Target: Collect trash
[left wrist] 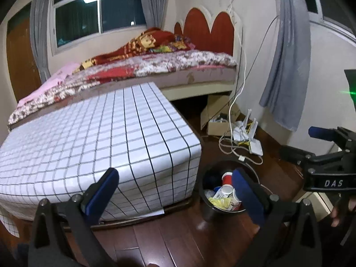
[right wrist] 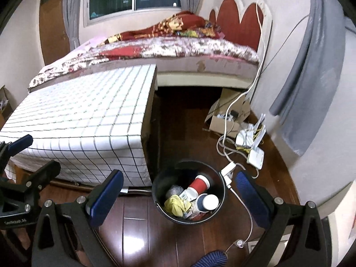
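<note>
Spread fingers; only right wrist shows bin's yellow wrapper.

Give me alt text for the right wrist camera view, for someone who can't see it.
A black trash bin stands on a dark wood floor, holding a red cup, a navy cup and crumpled yellow paper. The right gripper frames it, jaws open and empty. Behind are a grid-patterned table, a bed and white cables.
</note>
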{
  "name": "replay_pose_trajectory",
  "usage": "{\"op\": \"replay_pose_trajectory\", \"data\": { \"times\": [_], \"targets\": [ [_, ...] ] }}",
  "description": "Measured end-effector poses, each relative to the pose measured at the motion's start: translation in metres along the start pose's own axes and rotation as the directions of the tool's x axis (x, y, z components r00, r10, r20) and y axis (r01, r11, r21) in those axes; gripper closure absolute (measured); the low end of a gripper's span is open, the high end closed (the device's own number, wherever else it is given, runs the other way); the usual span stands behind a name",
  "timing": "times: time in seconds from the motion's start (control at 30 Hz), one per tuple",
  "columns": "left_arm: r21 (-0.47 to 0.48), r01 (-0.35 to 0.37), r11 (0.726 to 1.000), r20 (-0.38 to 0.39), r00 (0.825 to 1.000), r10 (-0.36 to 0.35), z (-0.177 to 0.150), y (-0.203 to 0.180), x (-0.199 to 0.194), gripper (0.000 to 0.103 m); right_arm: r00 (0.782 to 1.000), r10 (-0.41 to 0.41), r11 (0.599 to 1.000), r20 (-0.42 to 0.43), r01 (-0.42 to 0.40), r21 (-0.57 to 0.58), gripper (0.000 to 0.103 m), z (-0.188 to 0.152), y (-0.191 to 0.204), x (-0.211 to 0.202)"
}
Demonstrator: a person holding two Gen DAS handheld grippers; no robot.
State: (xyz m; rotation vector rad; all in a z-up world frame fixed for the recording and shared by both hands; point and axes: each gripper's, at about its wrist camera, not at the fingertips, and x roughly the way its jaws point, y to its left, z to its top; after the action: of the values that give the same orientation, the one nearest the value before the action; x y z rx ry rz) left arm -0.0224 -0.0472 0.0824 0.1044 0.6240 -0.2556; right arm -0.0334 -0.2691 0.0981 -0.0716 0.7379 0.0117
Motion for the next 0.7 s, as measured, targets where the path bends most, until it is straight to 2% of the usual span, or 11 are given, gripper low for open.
{"op": "replay_pose_trajectory", "data": {
  "times": [0.13,0.33,0.5,0.7],
  "targets": [
    [-0.003,0.013,1.0,0.042,0.999,-0.013,0.007,0.002,-0.027,0.001,0.998,-0.019,0.999,0.064,0.022,-0.038,0.001,0.009,0.011,-0.038],
    [0.006,0.007,1.0,0.102,0.995,-0.007,0.008,0.004,-0.062,0.001,0.991,-0.026,1.0,0.131,0.028,-0.011,0.001,0.006,0.014,-0.086],
    [-0.028,0.004,1.0,0.107,0.994,-0.001,0.0,0.01,-0.069,0.001,0.99,-0.021,1.0,0.139,0.02,0.007,0.001,-0.002,0.015,-0.101],
    [-0.038,0.016,0.999,0.098,0.995,-0.013,-0.002,0.012,-0.069,0.001,0.991,-0.021,1.0,0.134,0.021,0.007,0.001,-0.001,0.017,-0.099]
  ]
}}
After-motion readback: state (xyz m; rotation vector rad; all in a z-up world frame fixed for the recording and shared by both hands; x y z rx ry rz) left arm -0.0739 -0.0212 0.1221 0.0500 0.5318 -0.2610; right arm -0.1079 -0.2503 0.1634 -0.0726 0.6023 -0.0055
